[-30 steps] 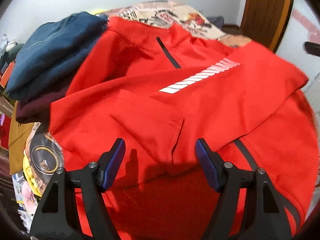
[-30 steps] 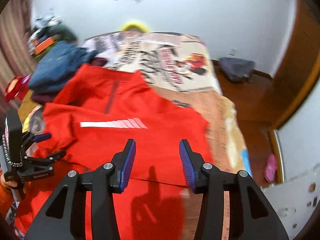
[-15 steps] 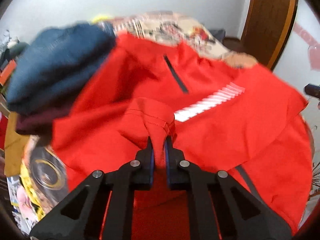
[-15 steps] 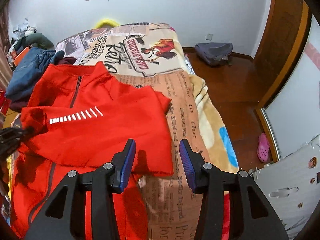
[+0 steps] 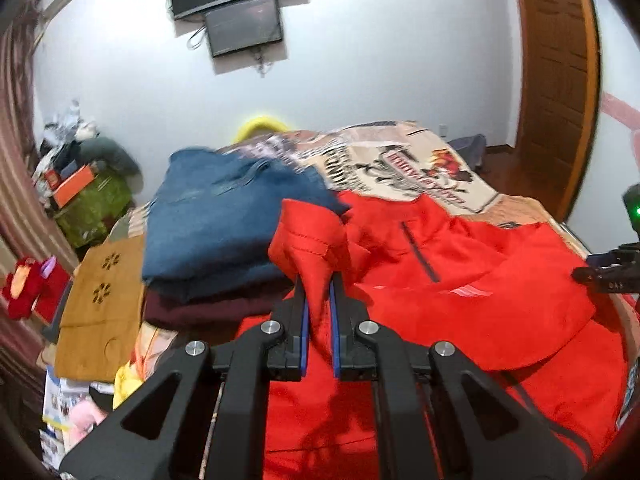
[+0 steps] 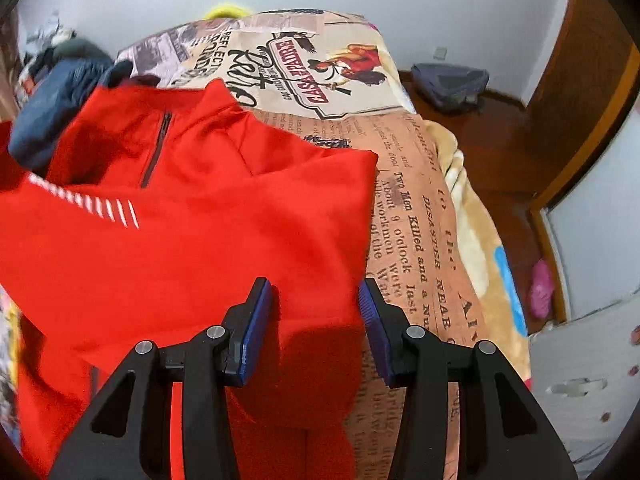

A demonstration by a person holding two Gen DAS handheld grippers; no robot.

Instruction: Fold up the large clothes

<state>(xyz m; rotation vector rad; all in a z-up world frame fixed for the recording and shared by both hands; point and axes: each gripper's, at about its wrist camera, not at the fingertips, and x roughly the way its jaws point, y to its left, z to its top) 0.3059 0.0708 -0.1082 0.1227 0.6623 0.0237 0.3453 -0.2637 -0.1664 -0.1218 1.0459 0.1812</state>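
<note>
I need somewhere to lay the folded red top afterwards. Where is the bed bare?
The printed blanket is bare beyond the red top's collar, and in a strip along its right edge, towards the floor. The left side is crowded: a pile topped by a blue garment borders the top there.

So I count one red jacket (image 5: 472, 280), two folded garments stacked beside it, blue jeans (image 5: 224, 216) over a maroon piece (image 5: 208, 308), two tools, and one bed (image 6: 420, 208).
</note>
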